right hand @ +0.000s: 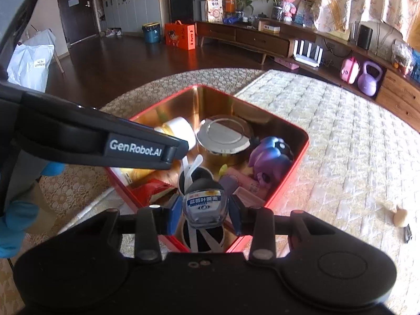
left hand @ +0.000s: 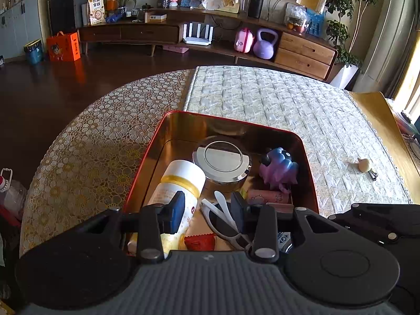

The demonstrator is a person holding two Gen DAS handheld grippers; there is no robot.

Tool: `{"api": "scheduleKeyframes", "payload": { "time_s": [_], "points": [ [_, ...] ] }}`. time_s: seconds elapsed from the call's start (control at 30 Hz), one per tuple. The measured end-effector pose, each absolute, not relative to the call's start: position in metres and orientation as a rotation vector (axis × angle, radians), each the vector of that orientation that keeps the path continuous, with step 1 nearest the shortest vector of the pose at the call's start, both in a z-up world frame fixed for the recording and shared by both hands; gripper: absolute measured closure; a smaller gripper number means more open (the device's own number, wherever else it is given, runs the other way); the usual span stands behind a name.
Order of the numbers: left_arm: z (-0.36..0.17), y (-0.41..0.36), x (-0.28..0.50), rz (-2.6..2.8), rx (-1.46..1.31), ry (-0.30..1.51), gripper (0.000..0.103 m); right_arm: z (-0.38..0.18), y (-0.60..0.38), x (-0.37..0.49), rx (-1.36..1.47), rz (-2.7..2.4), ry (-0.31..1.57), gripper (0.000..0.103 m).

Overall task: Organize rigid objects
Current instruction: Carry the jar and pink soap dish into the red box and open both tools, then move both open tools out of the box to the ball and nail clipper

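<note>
Two tongs over red tin (crowded): left empty, right gripping bottle.

Both wrist cameras look steeply down, close over the shared red tin, perhaps from adjoining sides.

The small clear bottle's label print is too small to read; the red snack packet is half hidden behind the gripper body.
</note>
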State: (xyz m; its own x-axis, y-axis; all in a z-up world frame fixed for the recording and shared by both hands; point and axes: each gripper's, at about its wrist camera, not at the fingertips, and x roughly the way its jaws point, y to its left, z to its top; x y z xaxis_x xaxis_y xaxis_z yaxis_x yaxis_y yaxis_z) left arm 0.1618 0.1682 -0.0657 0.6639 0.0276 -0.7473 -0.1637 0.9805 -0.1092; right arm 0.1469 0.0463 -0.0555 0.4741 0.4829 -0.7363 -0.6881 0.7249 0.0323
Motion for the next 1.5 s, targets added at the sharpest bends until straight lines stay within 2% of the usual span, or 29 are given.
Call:
{"api": "scheduleKeyframes", "payload": {
  "time_s": [0.8, 1.1, 1.23, 1.37, 1.43, 1.5],
  "points": [
    [-0.036, 0.126, 0.138, 0.040, -0.147, 0.800, 0.064, -0.006, -0.046, 0.123, -0.033, 0.674, 0.743, 0.055],
    [-0.021, 0.093, 0.128, -0.008, -0.127, 0.782, 0.060, 0.007, -0.084, 0.113, 0.002, 0.631, 0.690, 0.046],
    [-0.016, 0.075, 0.126, -0.026, -0.110, 0.769, 0.048, 0.014, -0.103, 0.111, 0.019, 0.607, 0.659, 0.039],
    [-0.014, 0.057, 0.128, -0.052, -0.096, 0.769, 0.047, 0.015, -0.122, 0.109, 0.019, 0.581, 0.648, 0.038],
    [-0.013, 0.047, 0.129, -0.064, -0.088, 0.770, 0.047, 0.015, -0.132, 0.108, 0.017, 0.564, 0.641, 0.033],
    [-0.012, 0.036, 0.133, -0.075, -0.079, 0.770, 0.041, 0.014, -0.142, 0.109, 0.015, 0.549, 0.635, 0.030]
  ]
}}
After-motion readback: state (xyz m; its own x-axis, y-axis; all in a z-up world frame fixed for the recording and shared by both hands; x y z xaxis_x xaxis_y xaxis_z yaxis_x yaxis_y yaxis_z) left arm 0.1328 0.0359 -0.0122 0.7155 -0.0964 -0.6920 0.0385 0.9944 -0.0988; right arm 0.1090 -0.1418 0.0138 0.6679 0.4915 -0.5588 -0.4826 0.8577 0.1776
